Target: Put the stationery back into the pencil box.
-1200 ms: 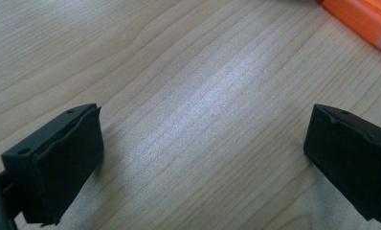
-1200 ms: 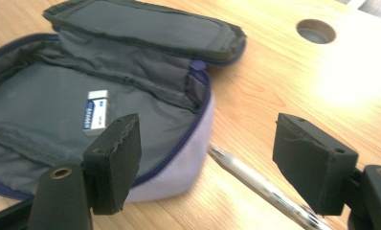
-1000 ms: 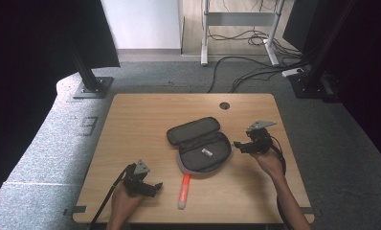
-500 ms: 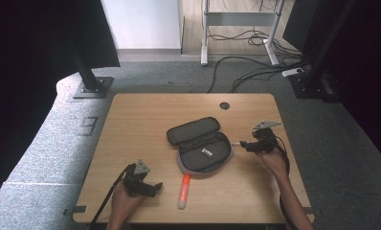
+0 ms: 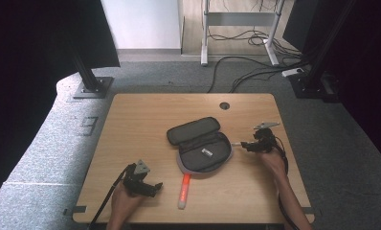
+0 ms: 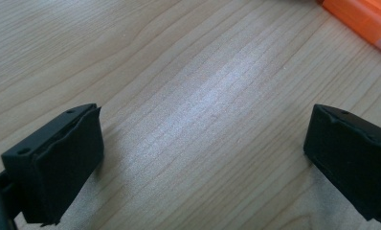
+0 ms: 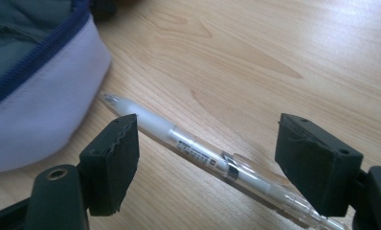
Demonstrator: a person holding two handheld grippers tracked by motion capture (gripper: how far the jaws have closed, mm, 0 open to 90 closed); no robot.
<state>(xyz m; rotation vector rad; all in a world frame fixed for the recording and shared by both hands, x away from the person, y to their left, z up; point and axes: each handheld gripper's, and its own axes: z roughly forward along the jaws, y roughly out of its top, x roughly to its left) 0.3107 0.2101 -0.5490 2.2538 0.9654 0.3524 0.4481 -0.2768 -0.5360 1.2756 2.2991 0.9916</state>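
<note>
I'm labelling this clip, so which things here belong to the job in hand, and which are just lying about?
In the job:
- clear pen, lying on the table between the open right tool
- open pencil case, next to the pen

Lying about:
- orange marker, untouched near the open left tool
- floor cables

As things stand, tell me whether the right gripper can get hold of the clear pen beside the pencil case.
Probably yes. The right gripper has its jaws open on either side of the clear pen, which lies flat on the table, just clear of the pencil case. Nothing lies between jaws and pen.
</note>
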